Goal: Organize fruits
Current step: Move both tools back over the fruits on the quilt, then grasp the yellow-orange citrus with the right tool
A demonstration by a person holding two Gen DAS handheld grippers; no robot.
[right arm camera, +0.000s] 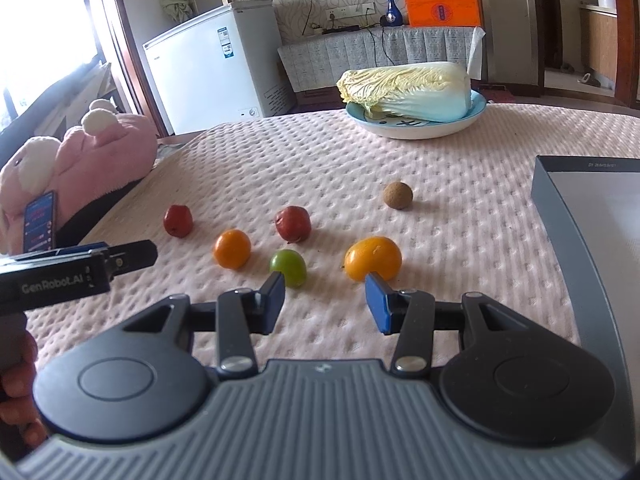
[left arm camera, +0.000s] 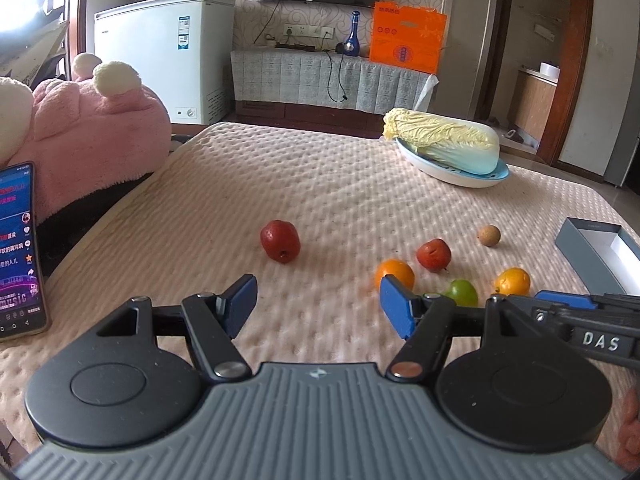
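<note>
- Six small fruits lie loose on the padded worktop (right arm camera: pixel 440 184), none sorted yet: a far-left red fruit (right arm camera: pixel 178 221), a second red fruit (right arm camera: pixel 293 223), an orange citrus (right arm camera: pixel 232 249), a green fruit (right arm camera: pixel 289 266), a yellow-orange citrus (right arm camera: pixel 373 258) and a brown round fruit (right arm camera: pixel 397 195) set apart behind them.
- Right hand-held gripper (right arm camera: pixel 325 301) hovers low with its jaws spread and empty, just before the green fruit and the yellow-orange citrus.
- Left hand-held gripper (left arm camera: pixel 318 306) is likewise spread wide, holding nothing, with the far-left red fruit ahead of it.
- Likely destination, as a judgement: the open grey box (right arm camera: pixel 592 240) at the right edge.
- To grasp well, centre one fruit between the pads, come down low, and close gently; these round fruits may roll on the soft cover.
- Beyond them, a cabbage (right arm camera: pixel 404 90) fills the plate (right arm camera: pixel 416 130).
</note>
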